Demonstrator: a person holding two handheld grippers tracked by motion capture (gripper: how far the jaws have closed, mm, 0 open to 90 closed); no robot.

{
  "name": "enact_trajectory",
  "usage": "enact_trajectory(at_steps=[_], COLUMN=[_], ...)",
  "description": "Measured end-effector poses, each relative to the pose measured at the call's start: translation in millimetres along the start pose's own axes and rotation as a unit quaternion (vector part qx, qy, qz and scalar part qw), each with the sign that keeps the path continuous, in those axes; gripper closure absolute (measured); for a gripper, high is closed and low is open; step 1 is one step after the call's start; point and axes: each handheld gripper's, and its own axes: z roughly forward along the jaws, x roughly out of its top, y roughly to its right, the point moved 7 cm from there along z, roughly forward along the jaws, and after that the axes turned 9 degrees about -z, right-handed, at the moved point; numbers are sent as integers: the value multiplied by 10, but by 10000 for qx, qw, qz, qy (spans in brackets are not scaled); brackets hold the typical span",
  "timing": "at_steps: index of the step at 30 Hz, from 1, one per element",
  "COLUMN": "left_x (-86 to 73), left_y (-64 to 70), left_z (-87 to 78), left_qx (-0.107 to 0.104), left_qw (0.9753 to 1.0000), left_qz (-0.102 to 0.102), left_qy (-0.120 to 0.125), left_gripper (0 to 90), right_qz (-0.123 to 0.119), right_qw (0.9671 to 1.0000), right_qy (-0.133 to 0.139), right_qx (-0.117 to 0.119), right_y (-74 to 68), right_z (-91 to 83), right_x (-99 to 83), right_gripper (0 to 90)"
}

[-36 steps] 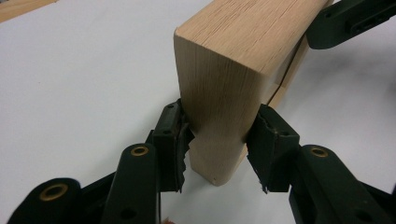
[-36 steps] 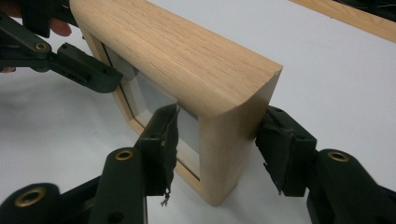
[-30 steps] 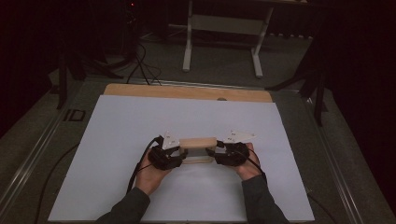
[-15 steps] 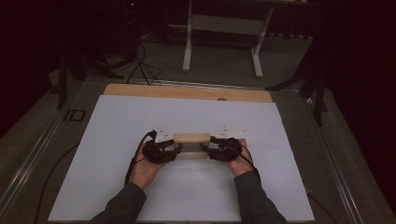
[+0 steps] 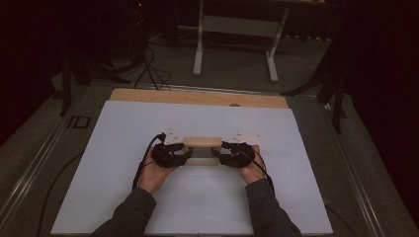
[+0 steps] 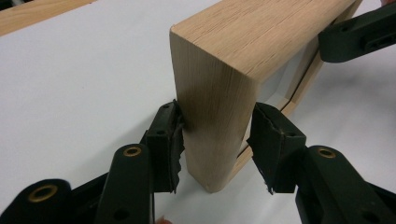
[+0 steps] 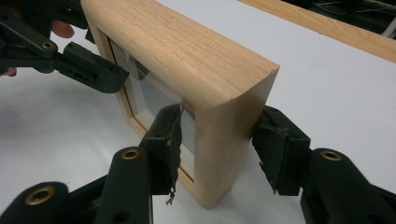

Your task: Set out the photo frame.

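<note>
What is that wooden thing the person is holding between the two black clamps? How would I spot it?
Look at the big white sheet covering the table, near its middle. There a light wooden frame stands on edge, a pane set into it, with the left tool clamped on one end and the right tool on the other. It is the one pale wood block between two black tools.

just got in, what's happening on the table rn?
A person holds a wooden picture frame upright on the white table cover, one end in each gripper. The left gripper has its jaws on either face of the frame's left end; the right gripper clamps the right end the same way, one jaw against the glazed front. The frame stands on its long edge near the middle of the table.
</note>
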Motion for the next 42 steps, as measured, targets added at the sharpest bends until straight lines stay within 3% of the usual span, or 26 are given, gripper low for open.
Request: enact_trajectory(at_steps=[15, 22, 30, 42], left_x=[24, 40, 22, -43], left_y=[-110, -146, -166, -200], left_z=[2, 28, 45, 91], left_qx=[72, -1, -17, -58], left_qw=[9995, 9989, 9988, 9981], left_qz=[-318, -456, -486, -611], left_qy=[27, 72, 33, -36], left_gripper=[533, 527, 520, 544], right_qz=[102, 132, 266, 368], right_qw=[9999, 9999, 9996, 9992], right_qy=[0, -51, -87, -135], right_qx=[-38, -13, 95, 107], right_y=[25, 64, 82, 105], right_z=[132, 171, 174, 189], right_x=[79, 94, 30, -89], right_gripper=[509, 498, 474, 594])
